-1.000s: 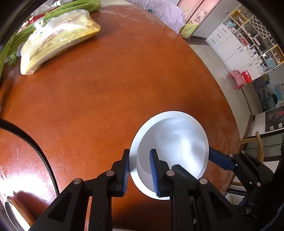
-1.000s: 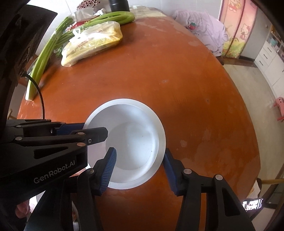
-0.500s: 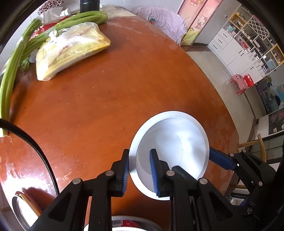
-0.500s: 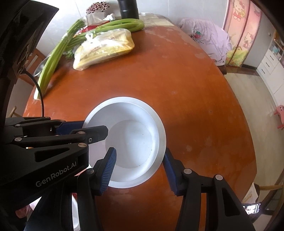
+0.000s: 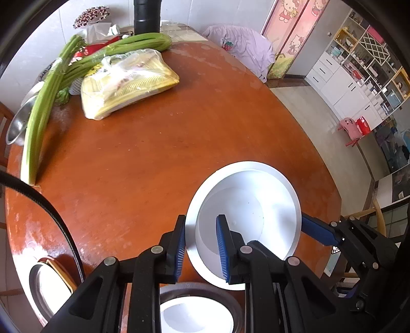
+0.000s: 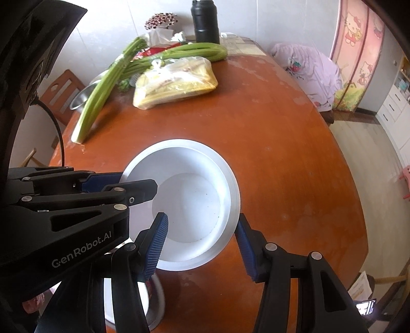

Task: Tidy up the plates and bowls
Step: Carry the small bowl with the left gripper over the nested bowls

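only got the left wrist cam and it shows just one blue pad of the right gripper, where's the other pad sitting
Observer: The right gripper straddles the near side of the white bowl: one pad is inside it, the other outside against the rim.
Operator: ok, and that black thing at the far end, its top is cut off for me
Observer: It is a black bottle, standing upright with its lid on.
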Demonstrator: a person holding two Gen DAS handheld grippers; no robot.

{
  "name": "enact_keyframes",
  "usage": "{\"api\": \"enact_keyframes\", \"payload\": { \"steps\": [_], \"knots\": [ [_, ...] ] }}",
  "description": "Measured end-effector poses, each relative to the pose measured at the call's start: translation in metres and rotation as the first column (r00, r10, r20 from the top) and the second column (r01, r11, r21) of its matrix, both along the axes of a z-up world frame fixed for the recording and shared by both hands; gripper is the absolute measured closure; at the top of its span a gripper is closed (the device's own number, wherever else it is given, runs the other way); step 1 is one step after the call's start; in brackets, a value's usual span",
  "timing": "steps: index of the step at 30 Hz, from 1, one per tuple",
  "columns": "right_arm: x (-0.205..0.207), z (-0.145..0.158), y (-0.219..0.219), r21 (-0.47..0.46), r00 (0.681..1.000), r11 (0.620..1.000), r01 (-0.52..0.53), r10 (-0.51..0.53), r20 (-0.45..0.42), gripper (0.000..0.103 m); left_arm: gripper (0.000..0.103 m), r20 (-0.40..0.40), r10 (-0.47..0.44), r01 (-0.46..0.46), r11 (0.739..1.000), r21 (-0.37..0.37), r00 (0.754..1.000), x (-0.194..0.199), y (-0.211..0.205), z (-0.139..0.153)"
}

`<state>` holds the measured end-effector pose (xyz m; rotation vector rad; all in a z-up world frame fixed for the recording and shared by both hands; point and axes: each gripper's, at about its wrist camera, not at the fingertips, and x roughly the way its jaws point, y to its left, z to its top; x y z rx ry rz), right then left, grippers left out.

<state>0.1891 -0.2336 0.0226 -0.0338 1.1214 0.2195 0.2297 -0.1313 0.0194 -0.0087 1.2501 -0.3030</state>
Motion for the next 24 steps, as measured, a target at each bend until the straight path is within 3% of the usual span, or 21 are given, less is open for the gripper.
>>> {"api": "enact_keyframes", "payload": {
  "steps": [13, 24],
  "knots": [
    [-0.028, 0.024, 0.025, 0.014, 0.998, 0.999, -0.039, 0.038, 0.054, 0.047, 0.081, 0.05, 0.028, -0.03, 0.999, 0.022, 0.998, -0.034, 0.023, 0.027],
    [-0.061, 0.026, 0.056, 0.025, 0.994, 0.995, -0.095, 0.093, 0.059, 0.047, 0.081, 0.051, 0.071, -0.073, 0.997, 0.038, 0.996, -0.072, 0.054, 0.03]
  ]
}}
